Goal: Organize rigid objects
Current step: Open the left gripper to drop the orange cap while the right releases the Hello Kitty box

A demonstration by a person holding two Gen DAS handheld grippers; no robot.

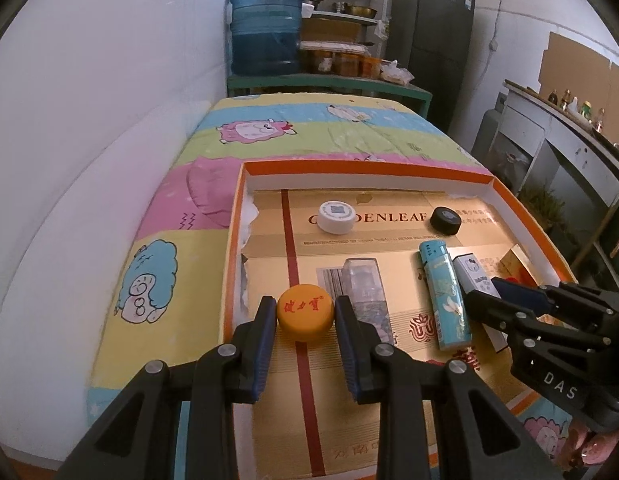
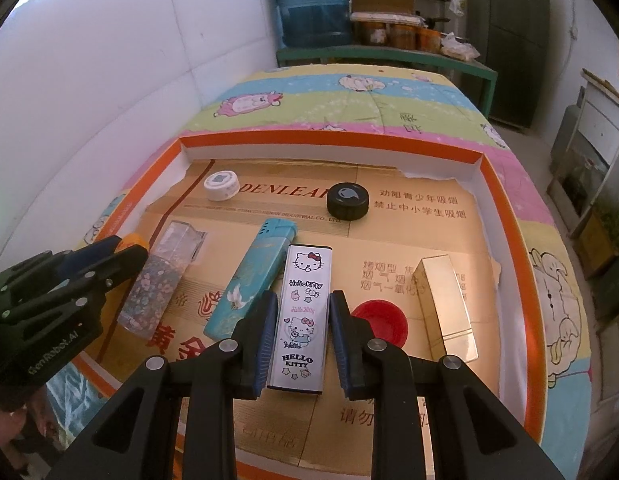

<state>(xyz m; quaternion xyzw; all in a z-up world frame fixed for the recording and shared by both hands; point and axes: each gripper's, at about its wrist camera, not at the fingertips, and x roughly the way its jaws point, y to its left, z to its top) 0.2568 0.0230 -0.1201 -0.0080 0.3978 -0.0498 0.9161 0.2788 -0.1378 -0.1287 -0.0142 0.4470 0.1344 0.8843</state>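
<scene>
An orange-rimmed tray (image 1: pixel 521 204) lined with gold cardboard holds the objects. My left gripper (image 1: pixel 305 312) has its pads against both sides of an orange bottle cap (image 1: pixel 305 316) at the tray's near left. My right gripper (image 2: pixel 303 312) is closed around a white Hello Kitty lighter (image 2: pixel 303 312) lying flat; a small gap shows on its right side. Beside it lie a teal lighter (image 2: pixel 249 284), a clear floral lighter (image 2: pixel 161 276), a red cap (image 2: pixel 383 320) and a gold box (image 2: pixel 445 304). A white cap (image 2: pixel 221 185) and a black cap (image 2: pixel 348 199) sit farther back.
The tray rests on a table covered with a cartoon-print cloth (image 1: pixel 293 128), against a white wall on the left. Behind stand a blue water jug (image 1: pixel 265 32), shelves with jars and a dark fridge (image 1: pixel 429 40). A counter runs along the right.
</scene>
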